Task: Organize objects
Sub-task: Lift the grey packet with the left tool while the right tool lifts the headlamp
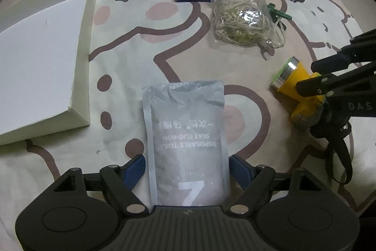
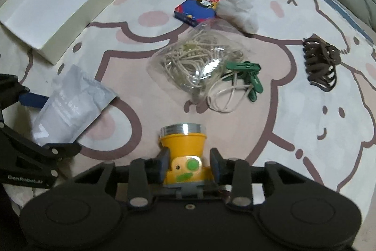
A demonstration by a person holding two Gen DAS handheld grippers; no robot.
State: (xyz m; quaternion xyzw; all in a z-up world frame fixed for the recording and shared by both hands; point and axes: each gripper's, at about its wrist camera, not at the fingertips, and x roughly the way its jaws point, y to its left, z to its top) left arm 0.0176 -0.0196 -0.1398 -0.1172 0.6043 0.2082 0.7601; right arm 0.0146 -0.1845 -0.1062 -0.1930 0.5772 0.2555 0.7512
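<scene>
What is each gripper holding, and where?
Nothing, apparently: pouch lies inside the open left gripper, headlamp inside the open right gripper, neither visibly squeezed.

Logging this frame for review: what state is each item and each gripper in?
Box: open, nothing inside.
Pouch: flat on the mat, between the left gripper fingers, not clamped.
Headlamp: on the mat, between the right gripper fingers, gaps both sides.
String bag: sealed, lying flat.
Hair claw: closed, untouched.
</scene>
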